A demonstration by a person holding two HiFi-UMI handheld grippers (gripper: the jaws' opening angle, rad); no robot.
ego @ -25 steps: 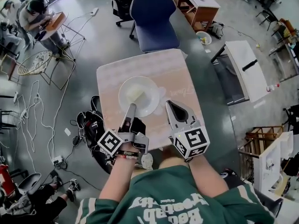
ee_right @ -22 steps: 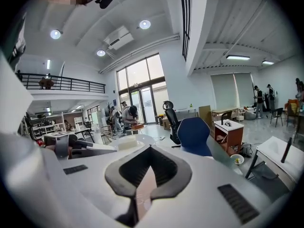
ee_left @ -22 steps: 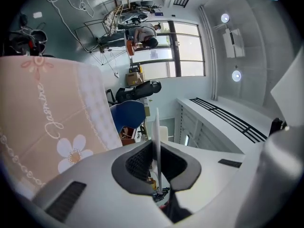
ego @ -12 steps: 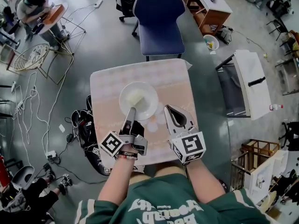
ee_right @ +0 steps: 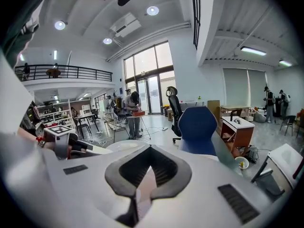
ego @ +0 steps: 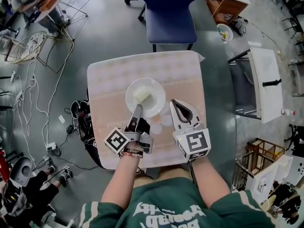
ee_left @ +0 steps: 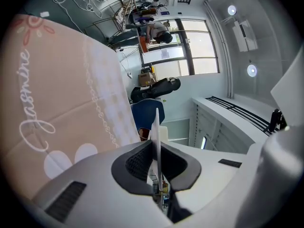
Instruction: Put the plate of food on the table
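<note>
A white plate (ego: 154, 91) carrying a pale block of food (ego: 141, 96) is over the middle of the square table (ego: 109, 75) with its pink cloth. I cannot tell whether the plate rests on the cloth. My left gripper (ego: 138, 109) is shut on the plate's near rim. In the left gripper view the rim (ee_left: 156, 122) stands edge-on between the black pads, with the left gripper (ee_left: 156, 148) closed on it. My right gripper (ego: 173, 102) hangs just right of the plate, shut and holding nothing. In the right gripper view the right gripper (ee_right: 149, 148) has its tips together, and the plate (ee_right: 126, 145) lies to its left.
A blue chair (ego: 168, 13) stands at the table's far side. A dark bag (ego: 83, 122) and cables lie on the floor left of the table. A white desk (ego: 263, 82) is to the right and a wooden cabinet (ego: 228, 1) at the back right.
Both grippers have come down closer to the tabletop, the plate still held in the left one. The table now lies more squarely under them.
</note>
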